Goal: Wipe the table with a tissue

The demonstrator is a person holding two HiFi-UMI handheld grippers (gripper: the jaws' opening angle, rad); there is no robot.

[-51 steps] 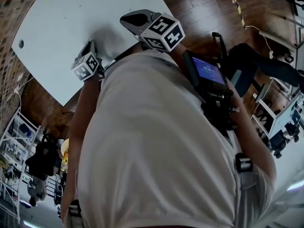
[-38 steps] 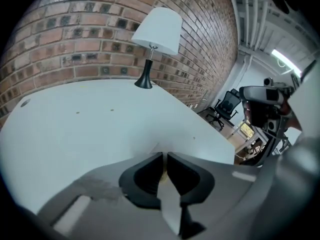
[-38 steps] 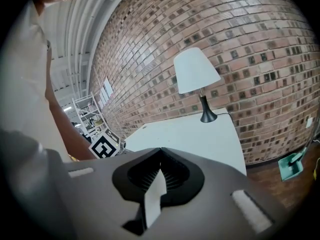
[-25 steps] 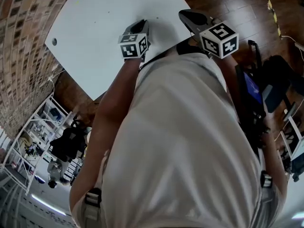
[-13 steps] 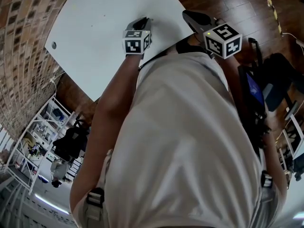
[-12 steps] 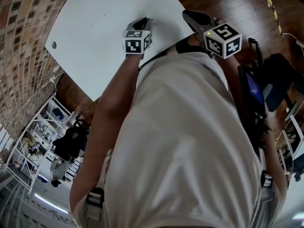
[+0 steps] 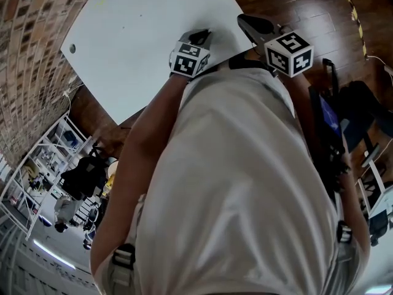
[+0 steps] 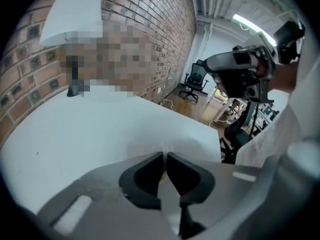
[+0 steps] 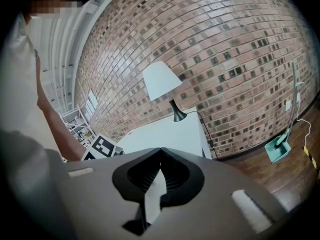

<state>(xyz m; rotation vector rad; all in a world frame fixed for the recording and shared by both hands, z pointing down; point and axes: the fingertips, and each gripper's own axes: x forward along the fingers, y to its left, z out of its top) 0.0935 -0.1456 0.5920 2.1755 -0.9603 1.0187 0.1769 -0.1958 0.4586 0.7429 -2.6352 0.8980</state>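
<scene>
left gripper view has the left gripper with its pads nearly together, just a thin slit, and a pale scrap pinched in it. looks like the tissue, which spreads as a faint white sheet just ahead of the tips, flat on the white table. white on white, so its edges are hard to make out.

right gripper has its tips touching with nothing between them. it's off the table's edge and points toward the lamp and the brick wall.

compared with a second ago, in the head view the left gripper has slid right along the table's near edge, closer to the right gripper, and its marker cube has rolled a bit. the right one basically hasn't budged.
</scene>
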